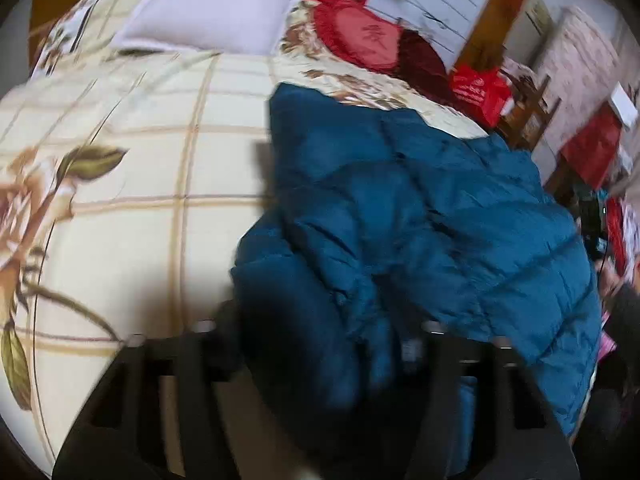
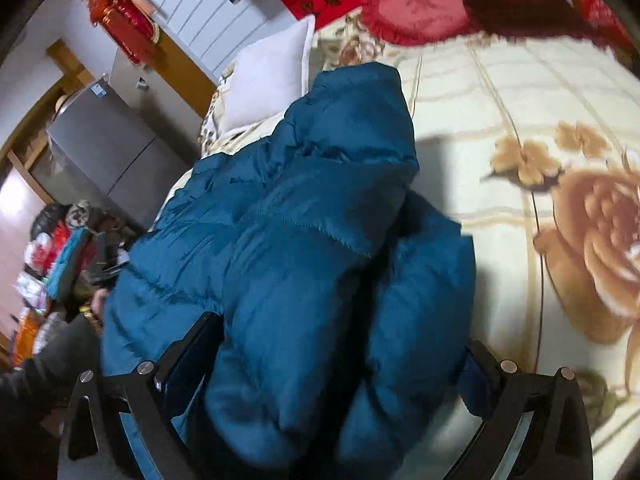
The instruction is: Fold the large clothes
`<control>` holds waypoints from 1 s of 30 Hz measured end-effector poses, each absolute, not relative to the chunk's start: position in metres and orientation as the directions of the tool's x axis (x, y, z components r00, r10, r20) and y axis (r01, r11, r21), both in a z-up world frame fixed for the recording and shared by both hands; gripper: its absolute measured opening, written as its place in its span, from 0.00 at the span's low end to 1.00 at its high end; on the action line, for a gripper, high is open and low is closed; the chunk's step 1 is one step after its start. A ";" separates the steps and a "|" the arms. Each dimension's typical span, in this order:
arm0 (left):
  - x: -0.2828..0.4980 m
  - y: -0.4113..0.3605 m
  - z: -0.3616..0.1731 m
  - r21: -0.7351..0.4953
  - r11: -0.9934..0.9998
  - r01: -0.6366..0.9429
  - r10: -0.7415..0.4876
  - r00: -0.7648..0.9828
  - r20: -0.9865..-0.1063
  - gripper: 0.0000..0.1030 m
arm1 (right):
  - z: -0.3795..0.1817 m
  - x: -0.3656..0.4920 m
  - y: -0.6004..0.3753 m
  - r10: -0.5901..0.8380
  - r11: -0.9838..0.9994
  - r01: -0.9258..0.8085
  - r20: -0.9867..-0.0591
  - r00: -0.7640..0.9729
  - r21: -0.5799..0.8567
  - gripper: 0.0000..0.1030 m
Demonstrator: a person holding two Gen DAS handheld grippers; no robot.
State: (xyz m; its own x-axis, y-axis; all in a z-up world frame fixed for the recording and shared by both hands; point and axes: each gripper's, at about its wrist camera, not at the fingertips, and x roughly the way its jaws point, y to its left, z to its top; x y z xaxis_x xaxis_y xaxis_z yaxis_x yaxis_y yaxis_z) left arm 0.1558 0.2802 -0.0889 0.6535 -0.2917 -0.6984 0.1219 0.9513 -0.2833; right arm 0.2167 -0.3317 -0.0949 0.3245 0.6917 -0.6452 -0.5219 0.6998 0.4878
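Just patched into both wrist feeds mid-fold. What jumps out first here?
The big teal puffer jacket dominates both views, bunched on the floral checked bedspread with thick folds of it between the fingers of both the left gripper and the right gripper. Behind it, a white pillow lies at the head of the bed beside a round red fringed cushion.

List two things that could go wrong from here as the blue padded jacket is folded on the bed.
1. The jacket is thick and puffy, so the bunched padding between the fingers of the right claw may slip out or spring open again.
2. In the left wrist view the jacket lies close to the edge of the bed; a hard pull might drag it off.
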 end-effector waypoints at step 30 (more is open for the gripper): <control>0.154 0.279 -0.096 -0.348 0.936 0.060 -0.300 0.657 -0.692 0.40 | -0.092 0.197 -0.326 0.559 0.794 -0.508 -0.732 0.390 0.336 1.00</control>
